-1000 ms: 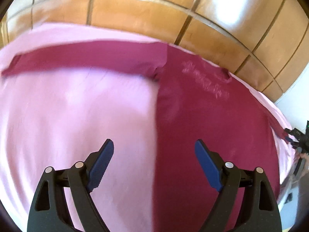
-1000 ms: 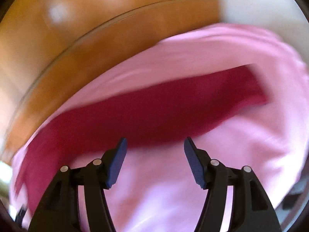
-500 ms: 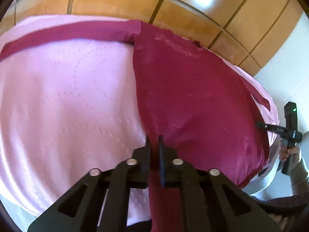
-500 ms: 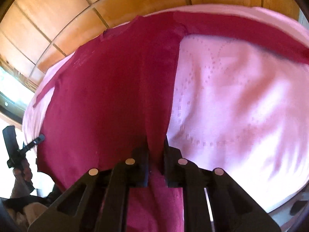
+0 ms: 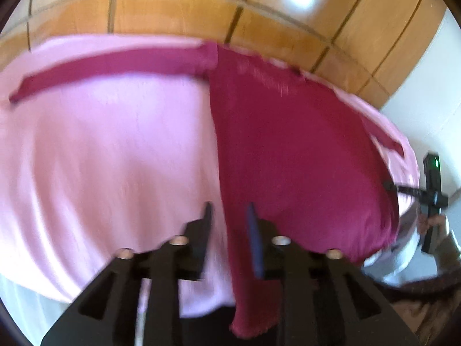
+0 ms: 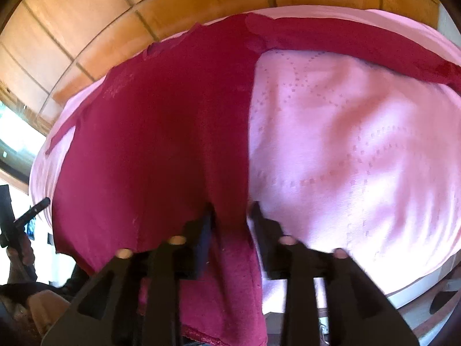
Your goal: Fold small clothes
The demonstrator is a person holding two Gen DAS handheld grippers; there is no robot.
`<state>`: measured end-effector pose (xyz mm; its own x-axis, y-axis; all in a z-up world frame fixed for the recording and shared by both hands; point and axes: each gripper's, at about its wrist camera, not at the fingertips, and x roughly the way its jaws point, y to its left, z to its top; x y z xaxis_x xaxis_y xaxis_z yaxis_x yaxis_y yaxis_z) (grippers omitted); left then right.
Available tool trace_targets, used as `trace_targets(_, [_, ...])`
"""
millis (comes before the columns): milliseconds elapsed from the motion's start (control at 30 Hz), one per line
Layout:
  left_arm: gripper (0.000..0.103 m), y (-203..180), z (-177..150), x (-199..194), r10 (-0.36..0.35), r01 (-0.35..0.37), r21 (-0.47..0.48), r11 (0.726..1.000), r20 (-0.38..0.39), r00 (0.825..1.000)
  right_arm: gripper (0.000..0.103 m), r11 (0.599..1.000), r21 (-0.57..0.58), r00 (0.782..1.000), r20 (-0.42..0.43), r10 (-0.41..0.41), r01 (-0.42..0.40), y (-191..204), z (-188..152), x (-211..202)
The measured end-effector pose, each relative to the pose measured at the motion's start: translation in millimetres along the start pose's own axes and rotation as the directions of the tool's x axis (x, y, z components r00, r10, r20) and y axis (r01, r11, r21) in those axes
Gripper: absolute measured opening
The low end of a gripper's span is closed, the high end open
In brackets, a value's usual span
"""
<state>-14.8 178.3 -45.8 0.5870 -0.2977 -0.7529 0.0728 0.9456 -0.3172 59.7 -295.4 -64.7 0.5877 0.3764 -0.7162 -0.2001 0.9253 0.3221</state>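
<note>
Both grippers, left gripper [image 5: 229,225] and right gripper [image 6: 232,220], just opening, straddle maroon shirt [image 6: 161,132].

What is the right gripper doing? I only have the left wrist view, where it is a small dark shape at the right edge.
Observer: In the right wrist view the right gripper has its jaws apart. They have just been opening, and the hem of the maroon shirt lies between them.
Operator: And the sleeve on that side? I see only a short strip.
Observer: That sleeve lies stretched out straight towards the right across the pink bedcover.
Operator: My picture is blurred. Is the cover plain?
Observer: No, it carries a pattern of dotted lines.
</note>
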Motion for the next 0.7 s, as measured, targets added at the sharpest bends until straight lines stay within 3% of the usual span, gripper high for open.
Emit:
trace_targets(33, [0.048, -2.7, 7.6, -0.9, 0.006, -0.005, -0.003, 1.000, 0.038, 0.999, 0.059, 1.000, 0.016, 1.000, 0.015, 0.000, 0.000, -2.6, 1.3, -3.4])
trace_targets(67, [0.054, -7.5, 15.3, -0.6, 0.011, -0.011, -0.002, 1.000, 0.078, 0.997, 0.061, 0.999, 0.044, 0.999, 0.045, -0.011, 0.009, -9.2, 4.7, -8.5])
trace_targets(133, [0.056, -17.4, 34.3, 8.3, 0.010, -0.010, 0.000, 1.000, 0.128, 0.992, 0.068, 0.995, 0.101, 0.996, 0.084, -0.025, 0.016, -25.9, 8.9, -16.7])
trace_targets(200, [0.056, -29.2, 50.4, 27.8, 0.014, -0.015, 0.005, 1.000, 0.130, 0.991, 0.072, 0.982, 0.187, 0.992, 0.120, -0.043, 0.020, -50.5, 11.1, -25.6])
trace_targets(333, [0.056, -52.3, 70.6, 74.4, 0.051, -0.055, 0.037, 0.998, 0.105, 0.993, 0.068, 0.907, 0.421, 0.976, 0.203, -0.077, -0.016, -124.1, 23.2, -34.6])
trace_targets(433, [0.056, -57.9, 74.1, 101.6, 0.074, -0.077, 0.041, 0.996, 0.068, 0.995, 0.061, 0.852, 0.523, 0.957, 0.260, -0.128, -0.028, -168.6, 34.5, -39.5])
trace_targets(533, [0.056, -51.6, 71.4, 120.7, 0.100, -0.101, 0.039, 0.994, 0.028, 0.995, 0.058, 0.780, 0.619, 0.931, 0.331, -0.151, -0.093, -213.6, 48.6, -43.8])
trace_targets(700, [0.061, -49.2, 68.3, 123.5, 0.076, -0.079, 0.072, 0.994, 0.043, 0.996, 0.056, 0.667, 0.716, 0.871, 0.445, -0.210, -0.205, -266.0, 70.7, -58.4])
